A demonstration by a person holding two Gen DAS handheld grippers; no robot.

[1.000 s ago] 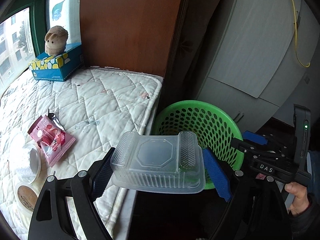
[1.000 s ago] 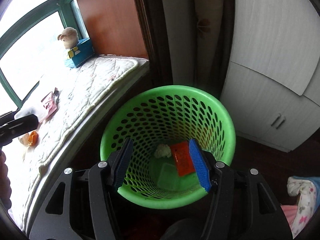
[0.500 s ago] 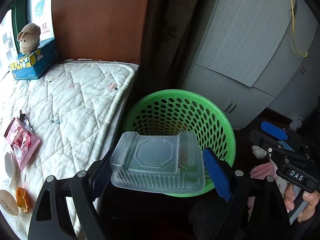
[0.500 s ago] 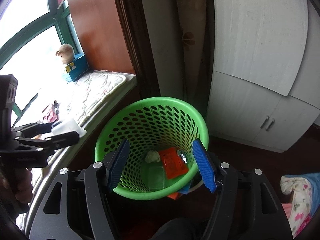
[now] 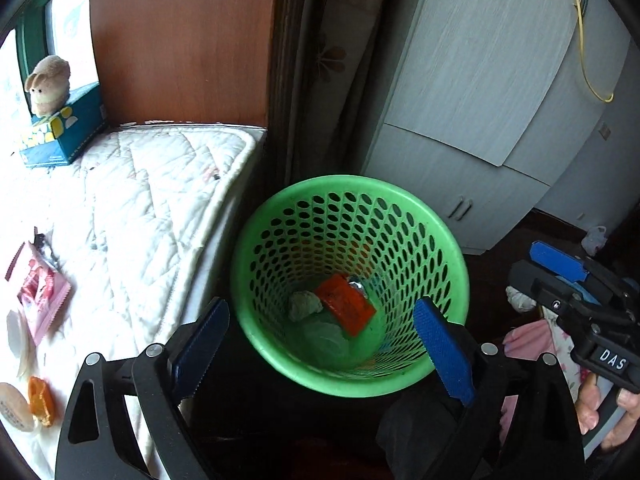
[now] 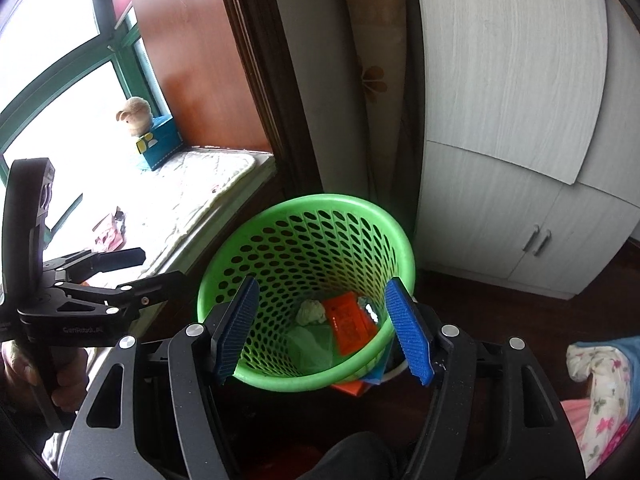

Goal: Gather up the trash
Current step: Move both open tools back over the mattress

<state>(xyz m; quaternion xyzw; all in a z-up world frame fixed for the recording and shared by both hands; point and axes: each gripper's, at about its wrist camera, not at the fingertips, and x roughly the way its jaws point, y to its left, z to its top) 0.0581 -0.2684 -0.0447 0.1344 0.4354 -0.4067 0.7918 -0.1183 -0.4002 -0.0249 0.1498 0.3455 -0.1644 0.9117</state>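
Green basket (image 5: 448,248) holds 1 orange wrapper (image 5: 346,304).

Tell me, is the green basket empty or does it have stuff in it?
Not empty. The green basket holds an orange wrapper, a crumpled wad and a clear box.

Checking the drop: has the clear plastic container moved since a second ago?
Yes. It has left the left gripper, whose jaws have just opened, and now lies down inside the green basket, as the clear plastic container.

Both grippers — left (image 5: 322,350), right (image 6: 324,330) — tilt downward, fingers (image 5: 202,346) apart, empty.
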